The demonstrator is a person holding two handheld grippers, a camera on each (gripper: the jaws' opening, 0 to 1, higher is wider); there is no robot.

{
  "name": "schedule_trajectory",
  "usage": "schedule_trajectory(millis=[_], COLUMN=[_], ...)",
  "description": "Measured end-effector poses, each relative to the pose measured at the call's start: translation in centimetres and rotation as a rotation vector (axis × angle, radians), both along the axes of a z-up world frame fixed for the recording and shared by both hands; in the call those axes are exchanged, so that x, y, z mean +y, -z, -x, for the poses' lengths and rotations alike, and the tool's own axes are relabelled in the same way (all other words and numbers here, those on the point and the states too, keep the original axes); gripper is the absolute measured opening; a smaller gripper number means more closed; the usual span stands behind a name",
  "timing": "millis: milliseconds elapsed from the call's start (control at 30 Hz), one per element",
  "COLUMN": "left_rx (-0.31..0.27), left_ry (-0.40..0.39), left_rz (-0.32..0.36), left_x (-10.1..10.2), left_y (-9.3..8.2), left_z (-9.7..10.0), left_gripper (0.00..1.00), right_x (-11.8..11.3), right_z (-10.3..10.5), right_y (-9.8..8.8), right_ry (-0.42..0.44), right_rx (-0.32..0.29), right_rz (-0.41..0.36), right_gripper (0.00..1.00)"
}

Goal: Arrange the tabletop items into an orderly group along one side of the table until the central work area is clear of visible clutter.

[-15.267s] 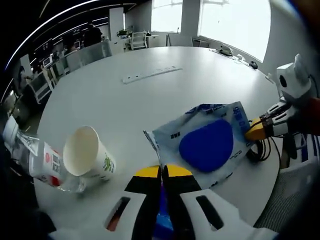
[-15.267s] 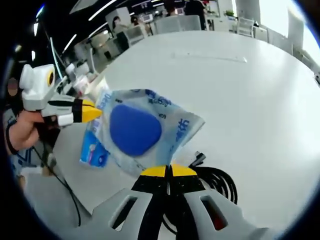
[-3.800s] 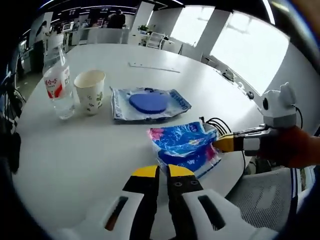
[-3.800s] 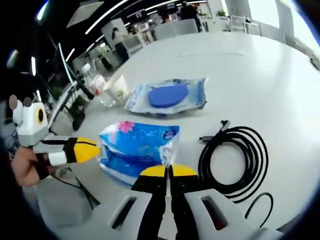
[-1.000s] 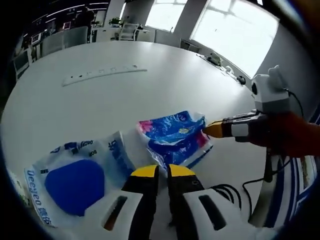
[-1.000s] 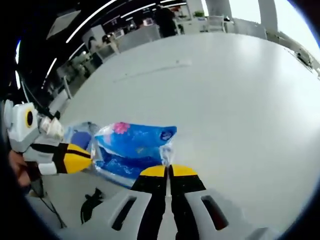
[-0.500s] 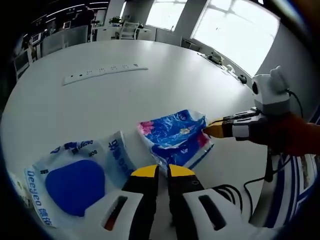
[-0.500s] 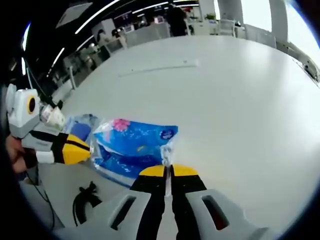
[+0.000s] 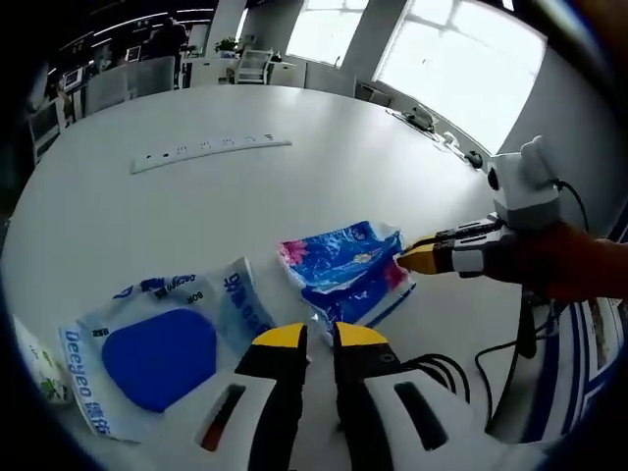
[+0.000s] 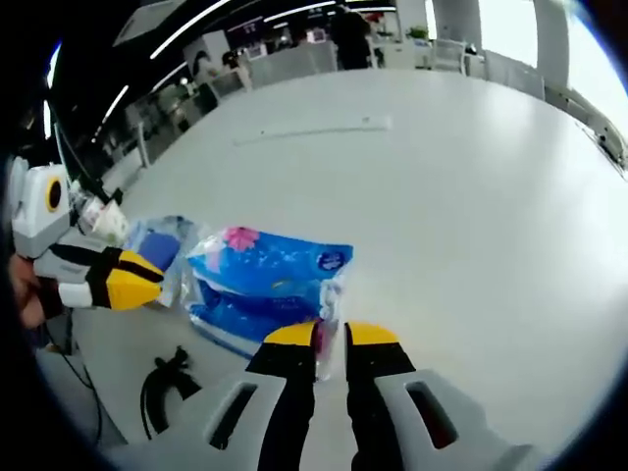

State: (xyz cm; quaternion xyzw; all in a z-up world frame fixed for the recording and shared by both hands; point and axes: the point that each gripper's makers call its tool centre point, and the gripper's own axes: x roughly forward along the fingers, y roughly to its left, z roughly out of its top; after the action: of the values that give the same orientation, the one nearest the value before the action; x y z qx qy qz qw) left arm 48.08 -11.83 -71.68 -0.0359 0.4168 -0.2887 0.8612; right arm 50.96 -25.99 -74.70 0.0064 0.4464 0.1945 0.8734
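Both the left gripper (image 9: 312,337) and right gripper (image 10: 330,335) have parted their fingers slightly since half a second ago (narrow gaps now), releasing the blue tissue pack (image 10: 267,280) onto the bench (image 10: 471,196).

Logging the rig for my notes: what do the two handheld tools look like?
Both match: the left tool and the right tool have yellow tips, black jaws and white bodies with dark slots. Seen from the side, each carries a white housing, and an orange-red sleeve shows behind the right one.
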Motion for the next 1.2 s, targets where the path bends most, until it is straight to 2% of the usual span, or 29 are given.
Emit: schedule_trajectory(millis=[200, 467, 600, 767, 1200], left_rx=[-0.017, -0.039, -0.056, -0.053, -0.085], left_ry=[0.005, 0.019, 0.044, 0.040, 0.025], left_rz=[-0.009, -0.020, -0.043, -0.048, -0.083], left_x=[0.7, 1.7, 2.4, 3.9, 8.1], left_y=[-0.6, -1.2, -1.4, -1.3, -2.4], left_z=[0.7, 1.8, 3.1, 4.2, 6.4], left_gripper=[0.11, 0.13, 0.14, 0.14, 0.17], right_x=[0.0, 0.7, 1.2, 2.4, 5.3], right_z=[0.4, 2.5, 3.5, 5.0, 7.9], right_y=[-0.9, -1.3, -1.6, -1.7, -2.1], right_ry=[0.021, 0.006, -0.010, -0.052, -0.166], right_rx=[-0.018, -0.018, -0.018, -0.016, -0.032], right_rz=[0.001, 0.017, 0.014, 0.004, -0.013], right_gripper=[0.12, 0.14, 0.14, 0.15, 0.17])
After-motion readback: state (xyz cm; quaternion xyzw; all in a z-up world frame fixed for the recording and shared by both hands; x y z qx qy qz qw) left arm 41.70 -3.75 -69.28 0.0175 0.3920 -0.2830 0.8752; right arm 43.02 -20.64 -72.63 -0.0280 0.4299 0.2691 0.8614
